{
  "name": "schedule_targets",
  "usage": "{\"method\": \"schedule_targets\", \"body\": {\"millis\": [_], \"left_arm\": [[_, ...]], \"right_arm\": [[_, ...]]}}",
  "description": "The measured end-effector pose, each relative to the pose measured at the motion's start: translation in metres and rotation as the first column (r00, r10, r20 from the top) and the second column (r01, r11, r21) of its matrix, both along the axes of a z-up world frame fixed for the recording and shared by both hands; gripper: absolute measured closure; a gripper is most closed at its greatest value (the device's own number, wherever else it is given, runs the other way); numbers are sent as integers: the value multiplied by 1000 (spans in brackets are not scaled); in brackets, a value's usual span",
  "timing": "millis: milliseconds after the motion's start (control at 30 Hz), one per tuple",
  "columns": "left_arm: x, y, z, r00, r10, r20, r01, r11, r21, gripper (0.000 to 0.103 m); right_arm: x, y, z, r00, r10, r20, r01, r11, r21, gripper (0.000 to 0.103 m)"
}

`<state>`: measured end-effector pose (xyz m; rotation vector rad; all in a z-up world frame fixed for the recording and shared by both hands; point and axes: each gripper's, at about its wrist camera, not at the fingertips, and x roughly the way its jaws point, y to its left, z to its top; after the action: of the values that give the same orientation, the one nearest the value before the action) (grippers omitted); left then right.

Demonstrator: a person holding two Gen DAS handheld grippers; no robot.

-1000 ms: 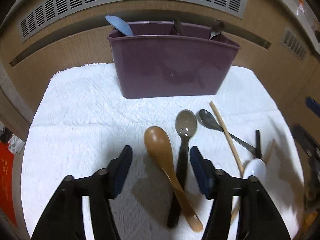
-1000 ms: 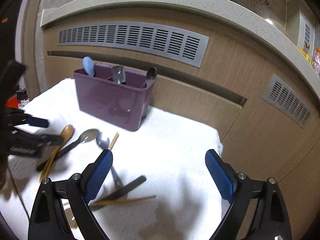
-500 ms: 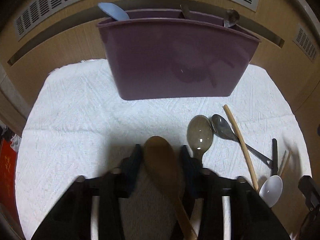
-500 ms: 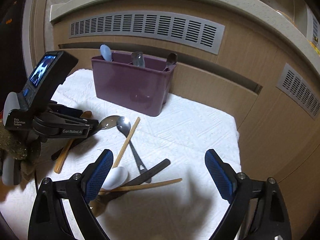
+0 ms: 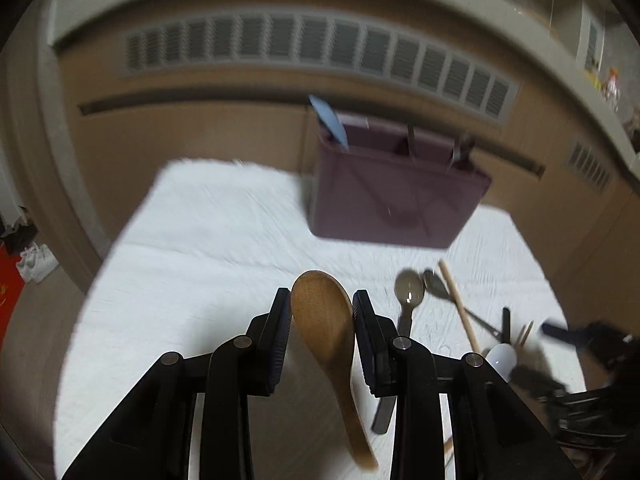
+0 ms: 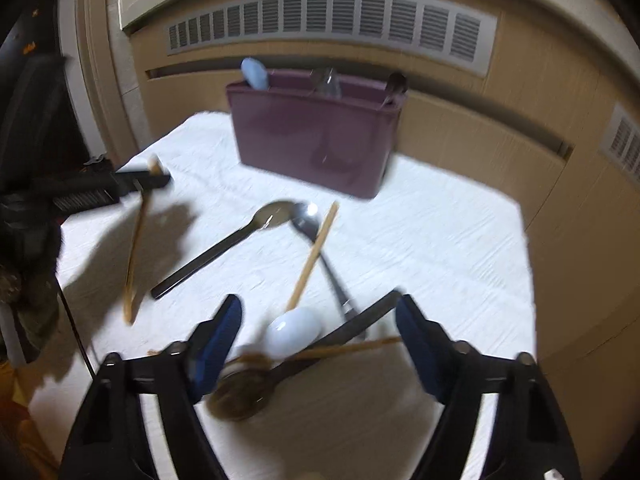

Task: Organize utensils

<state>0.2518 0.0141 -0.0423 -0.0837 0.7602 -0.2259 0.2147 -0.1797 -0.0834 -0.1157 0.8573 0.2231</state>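
My left gripper is shut on the bowl of a wooden spoon and holds it lifted above the white cloth; its handle hangs down, as the right wrist view shows. The purple utensil holder stands at the back with a blue spoon and two dark utensils in it. My right gripper is open, low over a white spoon and crossed utensils.
On the cloth lie a black-handled spoon, a metal spoon, a wooden chopstick, another chopstick and a dark brown spoon. Wooden cabinet fronts with vents stand behind. The cloth's edge drops off at right.
My left gripper closed on the wooden spoon's bowl and lifted it off the cloth, pulling back. My right gripper moved down and forward over the white spoon pile.
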Motion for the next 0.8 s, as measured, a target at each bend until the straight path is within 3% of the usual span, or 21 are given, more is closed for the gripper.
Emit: {"method": "schedule_targets", "body": {"millis": [233,400,567,800], "left_arm": [[-29,28,17,998,26,51,-24,999,-30,72],[-39,39,19,998,29,47,-26,998,-58,72],[-44,44,24,997,19,68,-14,996,-87,75],[-46,39,25,997,0,78,8,995,-97,75]], "right_arm": [[-1,3,-25,982,-91,-167,114,985,130,56],[0,14,-27,976,-173,-130,181,982,53,56],[-5,16,-21,984,-117,-131,124,991,49,56],[10,31,-26,980,-138,-140,140,990,2,56]]}}
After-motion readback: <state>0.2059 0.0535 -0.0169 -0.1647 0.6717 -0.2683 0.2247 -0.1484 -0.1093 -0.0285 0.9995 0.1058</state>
